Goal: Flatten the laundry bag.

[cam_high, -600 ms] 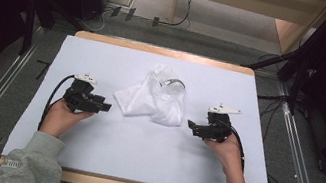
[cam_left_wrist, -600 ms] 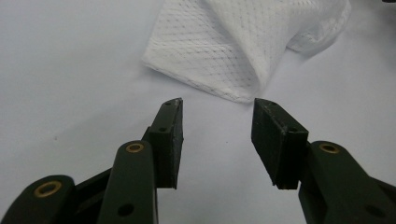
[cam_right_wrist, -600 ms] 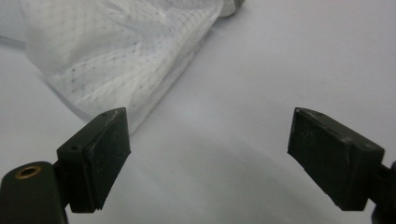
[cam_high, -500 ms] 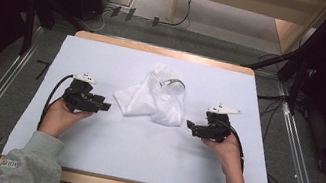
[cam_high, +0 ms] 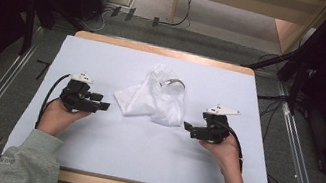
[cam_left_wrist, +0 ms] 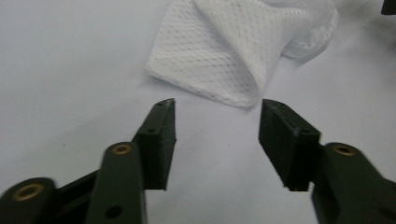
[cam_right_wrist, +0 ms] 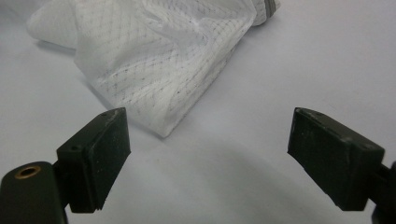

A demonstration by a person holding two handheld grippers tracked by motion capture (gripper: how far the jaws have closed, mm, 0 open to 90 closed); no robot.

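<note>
- Since the earlier high-view pictures, the right gripper (cam_high: 189, 126) has crept a little leftward toward the white mesh bag (cam_high: 155, 97), while the left gripper (cam_high: 103, 106) sits about where it was.
- Both grippers are spread wide and empty: in the left gripper view the jaws stand apart with a corner of the mesh bag (cam_left_wrist: 233, 56) just beyond their tips, not touching.
- In the right gripper view the jaws gape even wider, and the near corner of the bag (cam_right_wrist: 154, 70) lies ahead and to the left of the gap.
- Crumpled and folded over itself, the bag rests near the middle of the white table (cam_high: 140, 153), between the two grippers.
- Judging from this, the approach is nearly done; pinching the two near corners looks like the next move.
</note>
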